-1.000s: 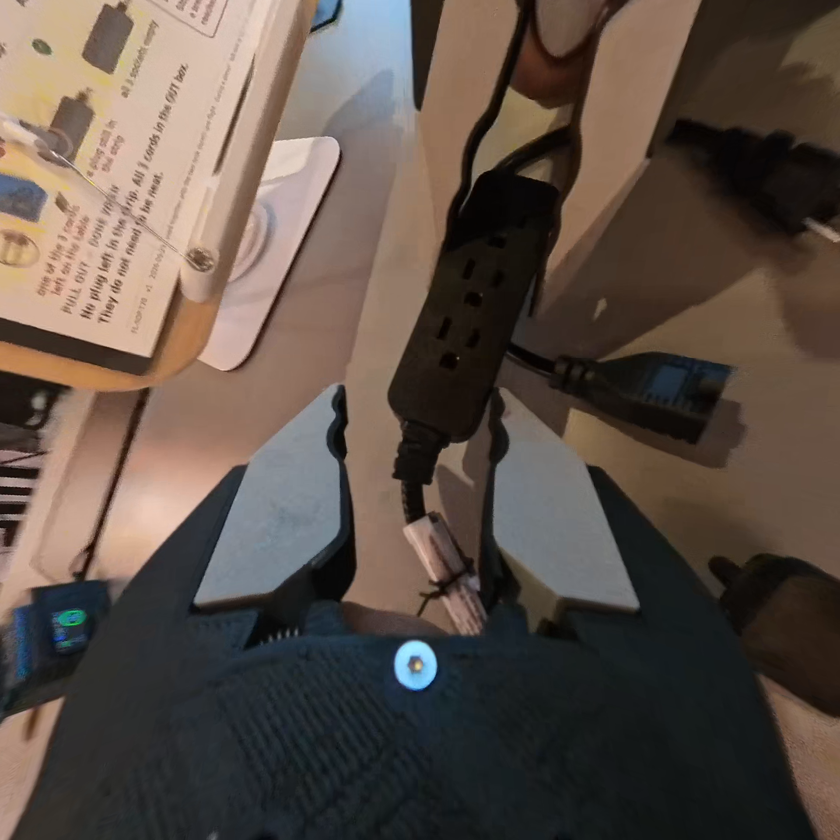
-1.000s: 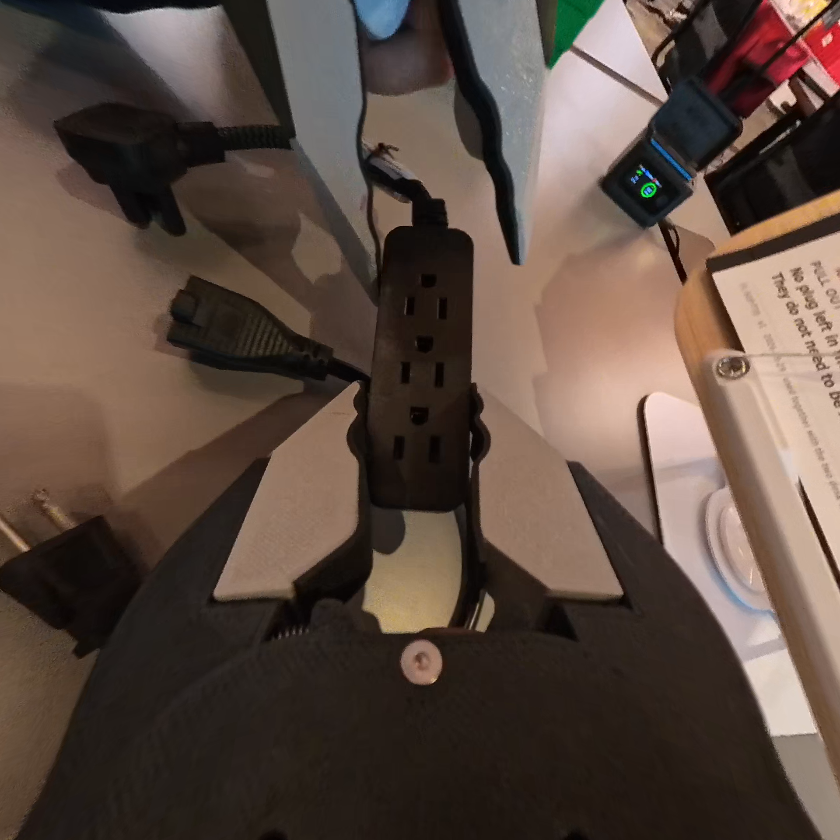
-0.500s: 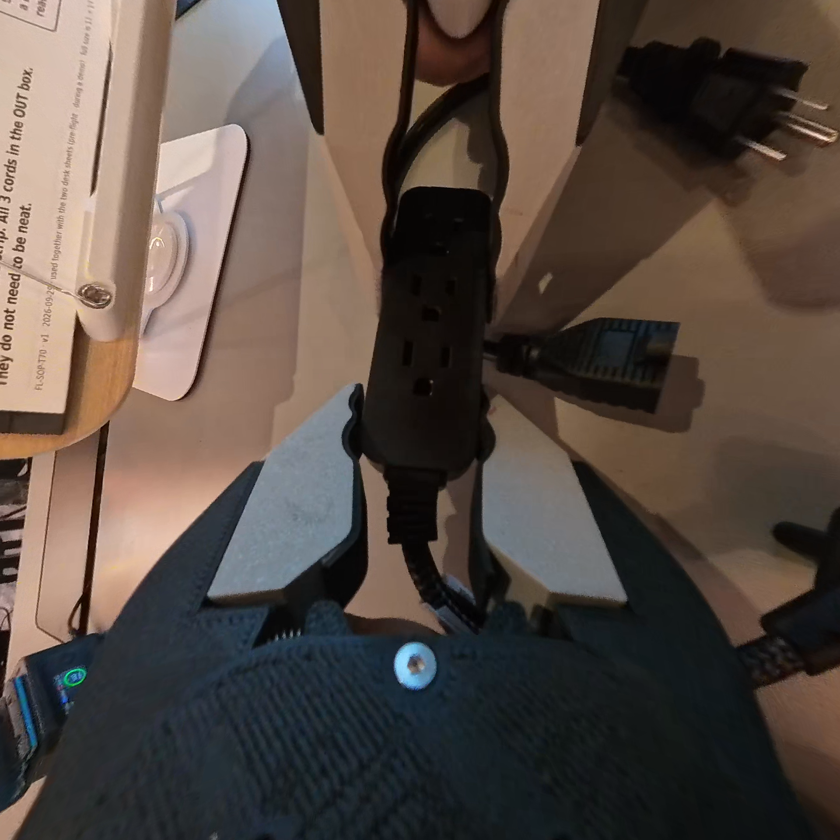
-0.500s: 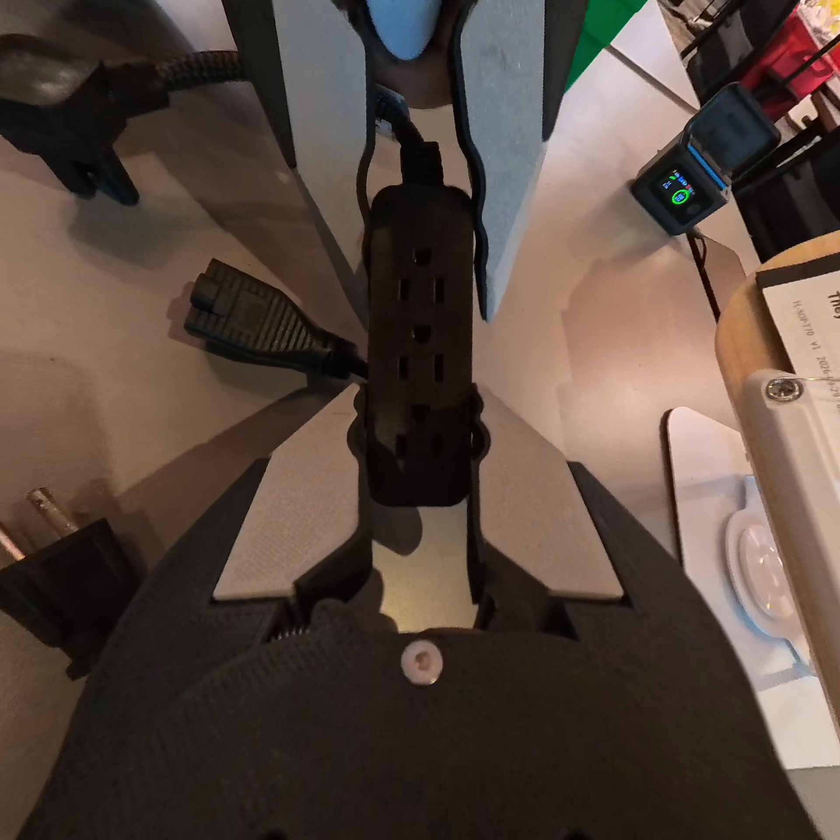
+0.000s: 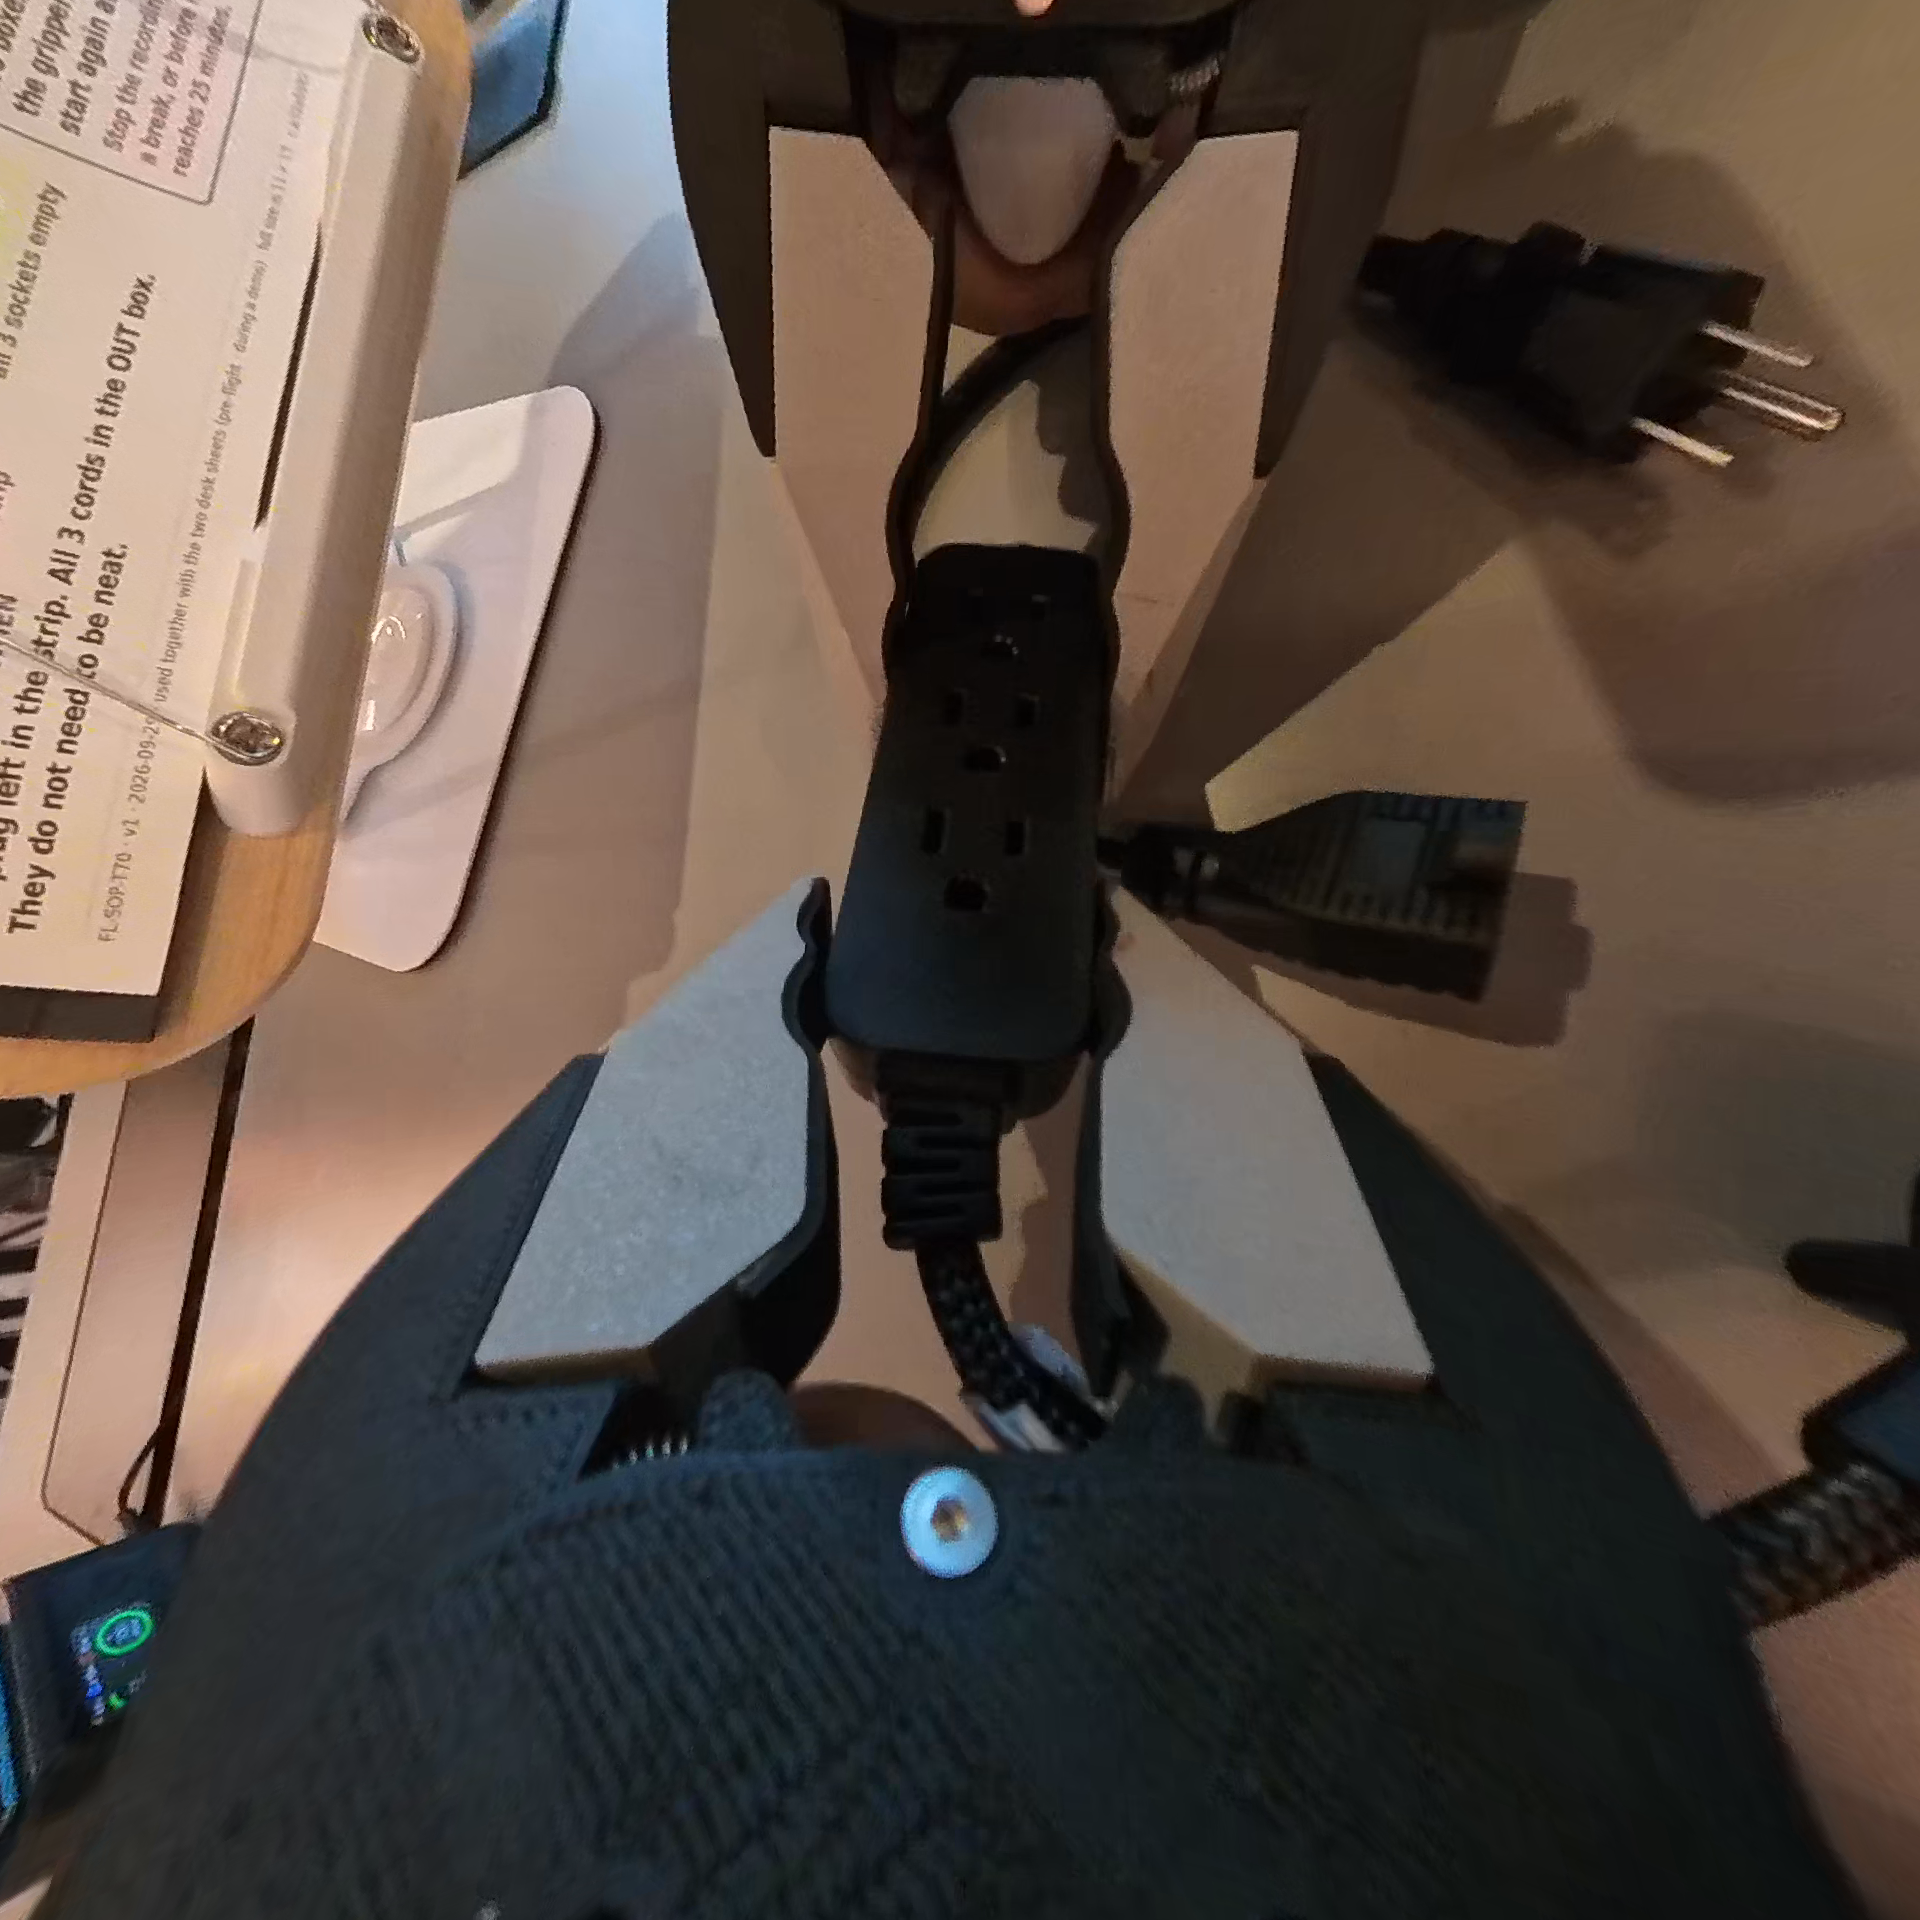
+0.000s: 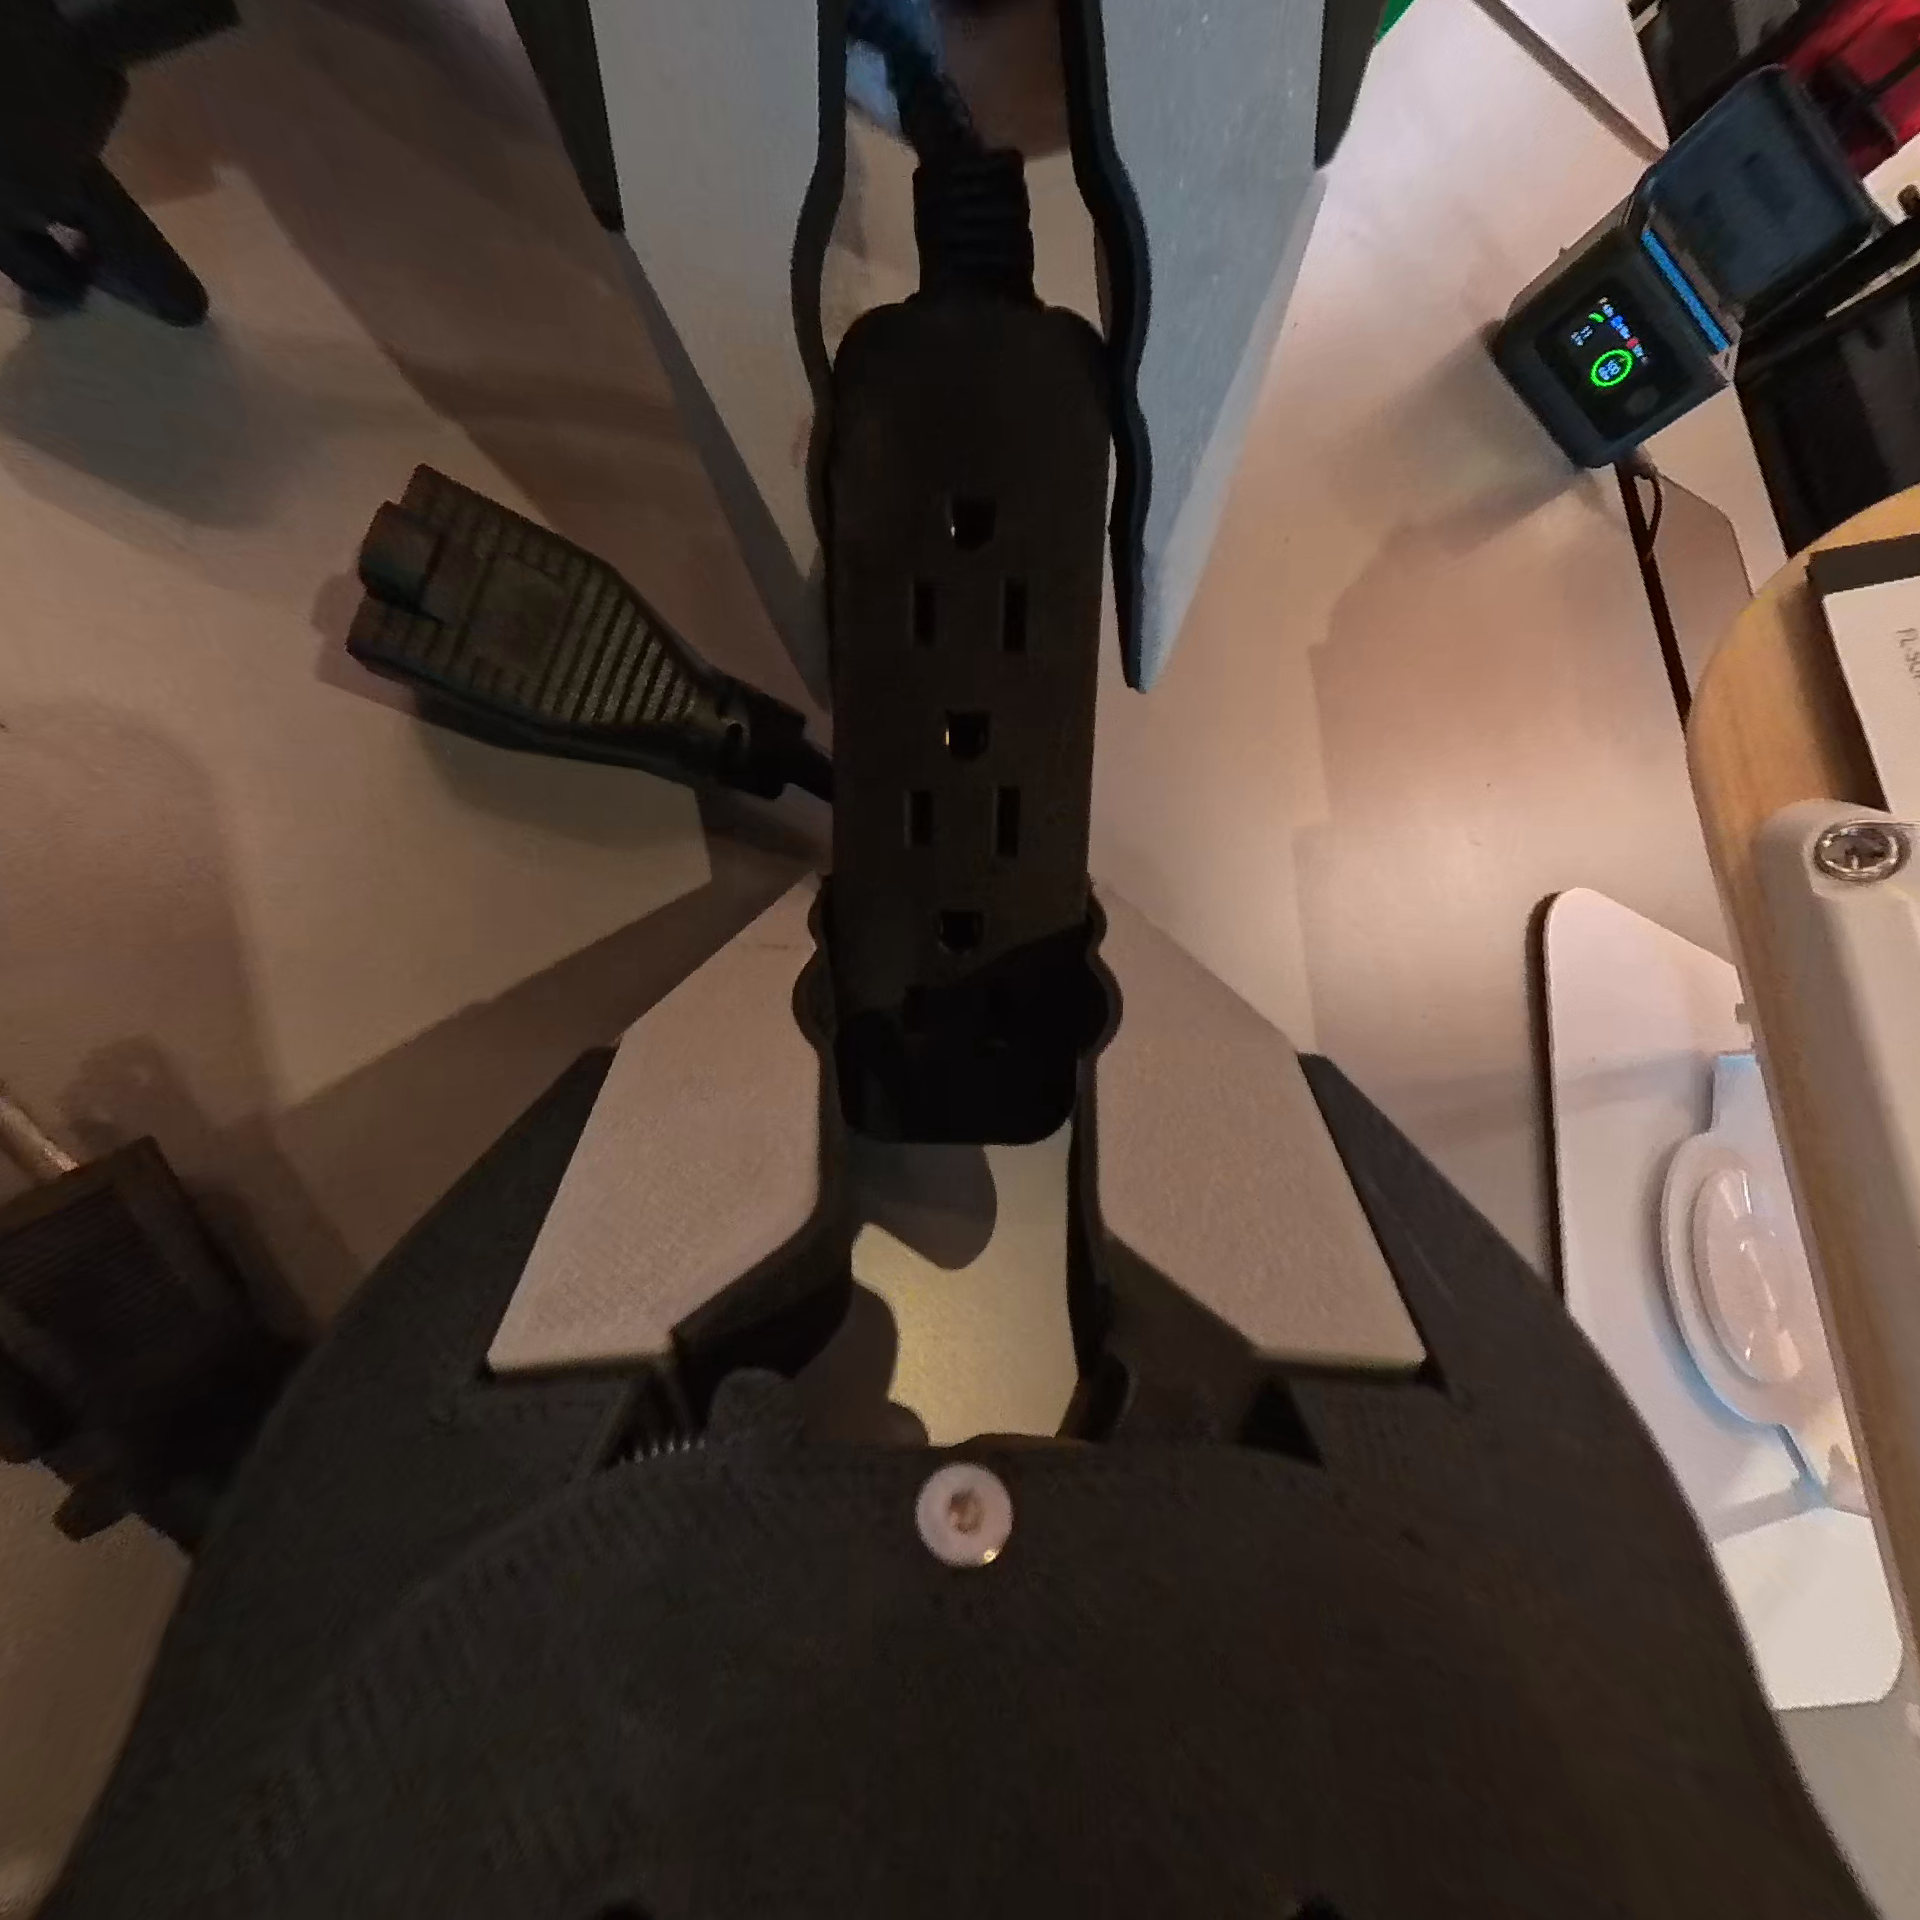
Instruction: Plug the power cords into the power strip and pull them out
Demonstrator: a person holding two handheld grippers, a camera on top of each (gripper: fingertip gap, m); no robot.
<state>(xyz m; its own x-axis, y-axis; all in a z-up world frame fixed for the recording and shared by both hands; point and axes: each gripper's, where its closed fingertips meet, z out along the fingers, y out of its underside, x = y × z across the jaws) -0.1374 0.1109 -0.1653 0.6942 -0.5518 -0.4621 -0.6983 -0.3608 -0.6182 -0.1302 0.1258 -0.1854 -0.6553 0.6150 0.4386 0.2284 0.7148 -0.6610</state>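
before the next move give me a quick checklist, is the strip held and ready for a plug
1. Left gripper jaws clamp the cord end of the black power strip: ok.
2. Right gripper jaws clamp the strip's far end: ok.
3. All three sockets empty and facing up: ok.
4. A free jaw to pick up a plug: not ok, both grippers hold the strip.
5. Three-prong plug lies loose on the table, prongs exposed: ok.
6. Flat ribbed connector close beside the strip; whether it touches: cannot tell.
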